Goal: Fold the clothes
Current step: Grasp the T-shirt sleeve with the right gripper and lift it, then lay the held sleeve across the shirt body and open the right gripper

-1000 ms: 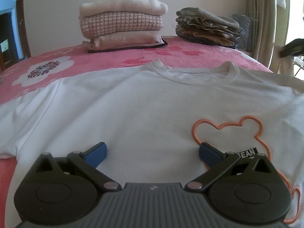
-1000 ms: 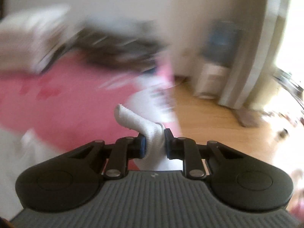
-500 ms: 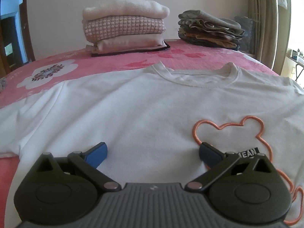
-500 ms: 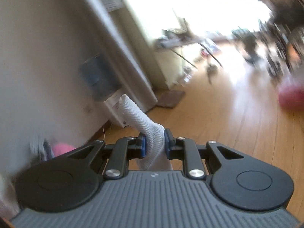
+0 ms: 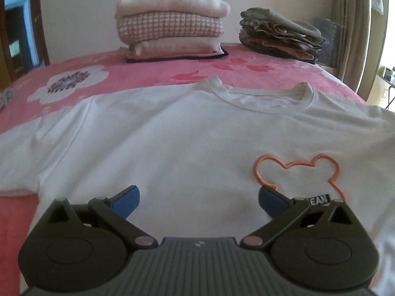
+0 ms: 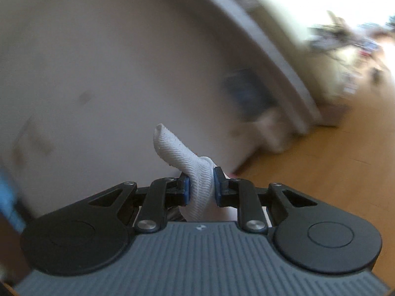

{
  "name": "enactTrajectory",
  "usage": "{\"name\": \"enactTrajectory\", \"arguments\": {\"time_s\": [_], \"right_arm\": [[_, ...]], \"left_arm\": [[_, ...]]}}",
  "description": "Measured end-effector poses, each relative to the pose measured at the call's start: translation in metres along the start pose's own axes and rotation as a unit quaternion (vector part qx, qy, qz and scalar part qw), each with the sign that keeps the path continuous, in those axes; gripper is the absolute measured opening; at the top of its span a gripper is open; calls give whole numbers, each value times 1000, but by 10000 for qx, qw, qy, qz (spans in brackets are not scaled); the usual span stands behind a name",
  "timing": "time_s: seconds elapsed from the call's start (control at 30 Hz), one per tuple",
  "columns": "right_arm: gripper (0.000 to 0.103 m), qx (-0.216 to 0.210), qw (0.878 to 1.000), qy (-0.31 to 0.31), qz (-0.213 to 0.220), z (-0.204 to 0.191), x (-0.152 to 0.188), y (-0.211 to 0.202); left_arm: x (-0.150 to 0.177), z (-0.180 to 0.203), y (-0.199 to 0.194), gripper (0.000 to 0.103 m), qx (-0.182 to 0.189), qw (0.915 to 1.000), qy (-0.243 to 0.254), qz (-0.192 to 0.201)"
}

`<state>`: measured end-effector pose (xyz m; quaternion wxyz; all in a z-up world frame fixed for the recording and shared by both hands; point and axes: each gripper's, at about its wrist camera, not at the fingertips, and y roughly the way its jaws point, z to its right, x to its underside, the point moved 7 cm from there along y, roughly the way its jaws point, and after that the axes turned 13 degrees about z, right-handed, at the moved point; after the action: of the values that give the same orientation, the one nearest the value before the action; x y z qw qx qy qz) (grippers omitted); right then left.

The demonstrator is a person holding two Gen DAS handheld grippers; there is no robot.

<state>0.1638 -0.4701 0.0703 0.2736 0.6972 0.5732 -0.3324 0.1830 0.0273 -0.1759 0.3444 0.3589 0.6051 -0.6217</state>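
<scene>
I am holding my left gripper (image 5: 197, 198) low over the white T-shirt (image 5: 172, 143), its blue-tipped fingers (image 5: 126, 197) spread wide apart with nothing between them. The T-shirt is lying flat and face up on the pink floral bedspread (image 5: 74, 83), its collar (image 5: 261, 98) pointing away from me. An orange bear outline (image 5: 296, 170) is showing on the shirt's chest, just beyond the gripper's right finger, and a small black label (image 5: 318, 199) is sitting at the foot of that outline, partly hidden by the finger linkage. Beyond the collar, at the far edge of the bedspread, a stack of folded pink and cream clothes (image 5: 170, 24) is resting against the wall, and to the right of it a second stack of folded grey and brown clothes (image 5: 281, 34) is sitting near the curtain (image 5: 350, 24).

My right gripper (image 6: 200, 188) is pinching a bunched fold of white ribbed fabric (image 6: 190, 162), with both pads pressing into it and a rounded end of cloth sticking up past the tips. That view is badly blurred; I am making out only a pale wall (image 6: 98, 61) and a wooden floor (image 6: 333, 160) behind the fabric, so I cannot tell where this gripper is relative to the T-shirt's body.
</scene>
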Motion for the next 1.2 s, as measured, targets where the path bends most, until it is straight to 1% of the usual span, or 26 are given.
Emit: {"name": "enactTrajectory", "arguments": {"time_s": [0.07, 0.17, 0.27, 0.3, 0.33, 0.37, 0.43, 0.47, 0.53, 0.6, 0.63, 0.67, 0.73, 0.8, 0.83, 0.9, 0.93, 0.97, 1.07, 1.13, 1.2], "right_arm": [[18, -535, 9980, -215, -259, -50, 23, 0], [19, -1244, 9891, -266, -742, -108, 70, -2], [22, -1659, 9775, -418, -1233, -148, 134, -5], [24, -1733, 9725, -400, -1500, -155, 161, -5], [32, -1802, 9668, -378, -1773, -163, 187, -4], [45, -1832, 9591, -461, -2110, -170, 219, -4], [58, -1818, 9403, -789, -2768, -171, 269, -9], [58, -1807, 9288, -954, -3091, -172, 294, -11], [58, -1727, 9192, -1041, -3384, -161, 312, -18], [59, -1610, 9251, -848, -3332, -149, 308, -23], [61, -1519, 9303, -735, -3257, -137, 296, -23], [64, -1381, 9355, -691, -3178, -122, 285, -25], [64, -1098, 9451, -611, -3016, -93, 263, -28], [64, -801, 9501, -735, -2924, -60, 248, -34], [64, -708, 9498, -843, -2927, -47, 246, -42], [63, -534, 9485, -1010, -2953, -23, 247, -57], [61, -450, 9477, -1063, -2976, -12, 249, -66], [57, -367, 9467, -1117, -2999, 0, 252, -74], [54, -136, 9445, -1031, -3116, 30, 267, -86], [53, 43, 9413, -968, -3234, 45, 280, -91], [52, 104, 9418, -817, -3259, 56, 288, -95]], "left_arm": [[-5, -11, -9, 103, -4, 9999, -145, -22], [-12, -28, -23, 103, -10, 9993, -361, -54], [-20, -45, -37, 103, -16, 9983, -578, -86], [-19, -50, -39, 103, -76, 9979, -628, -128], [-16, -55, -40, 103, -177, 9975, -664, -189], [-14, -60, -40, 102, -277, 9969, -699, -251], [-8, -69, -41, 102, -478, 9952, -770, -375], [-5, -74, -41, 101, -578, 9941, -805, -436], [-1, -80, -42, 101, -711, 9926, -843, -518], [-1, -79, -41, 101, -684, 9931, -806, -499], [-2, -77, -41, 101, -671, 9940, -744, -441], [-5, -75, -40, 101, -659, 9951, -654, -348], [-10, -69, -40, 101, -609, 9968, -496, -160], [-14, -61, -39, 100, -451, 9981, -420, 9], [-16, -56, -39, 99, -316, 9986, -416, 60], [-20, -45, -36, 88, -3, 9988, -464, 125], [-21, -40, -34, 86, 202, 9982, -553, 112], [-22, -36, -31, 83, 355, 9972, -650, 70], [-22, -24, -20, 73, 635, 9932, -963, -149], [-22, -17, -14, 72, 811, 9894, -1176, -279], [-20, -8, -6, 70, 930, 9865, -1285, -411]]}}
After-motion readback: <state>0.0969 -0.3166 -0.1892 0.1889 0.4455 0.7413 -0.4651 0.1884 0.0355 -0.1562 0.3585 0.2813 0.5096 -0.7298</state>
